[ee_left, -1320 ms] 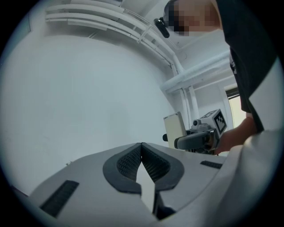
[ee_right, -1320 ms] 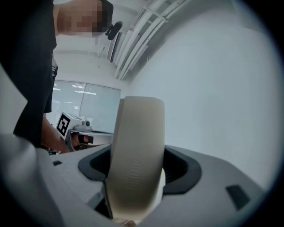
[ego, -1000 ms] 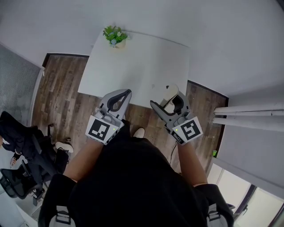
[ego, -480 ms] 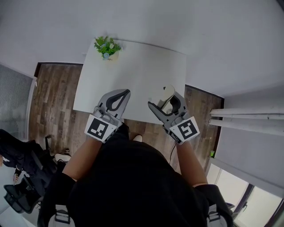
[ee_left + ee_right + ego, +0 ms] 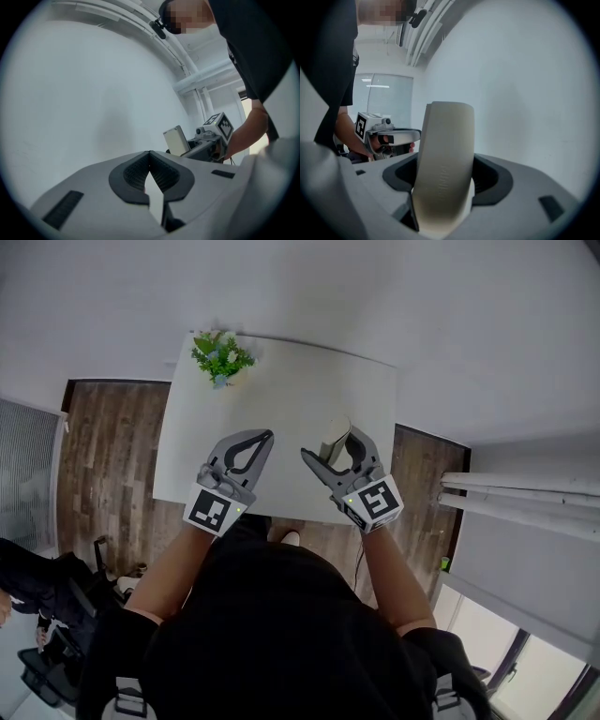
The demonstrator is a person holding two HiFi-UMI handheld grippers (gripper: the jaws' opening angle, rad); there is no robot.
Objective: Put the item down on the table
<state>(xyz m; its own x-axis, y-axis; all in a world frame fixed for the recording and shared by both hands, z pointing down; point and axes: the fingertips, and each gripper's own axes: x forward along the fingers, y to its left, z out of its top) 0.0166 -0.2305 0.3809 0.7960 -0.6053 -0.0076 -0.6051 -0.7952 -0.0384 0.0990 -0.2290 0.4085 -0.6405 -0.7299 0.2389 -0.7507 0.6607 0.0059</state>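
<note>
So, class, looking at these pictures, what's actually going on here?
A person holds a gripper in each hand over the near end of a white table. The right gripper is shut on a flat beige item, which stands upright between its fingers and has not yet been set down. The left gripper is shut and holds nothing. A small potted plant sits at the table's far corner.

- Beige item (image 5: 443,173): faint embossed lettering along its edge, too blurred to read.
- Marker cubes on left gripper (image 5: 268,434) and right gripper (image 5: 328,442): black-and-white square patterns, no letters.
</note>
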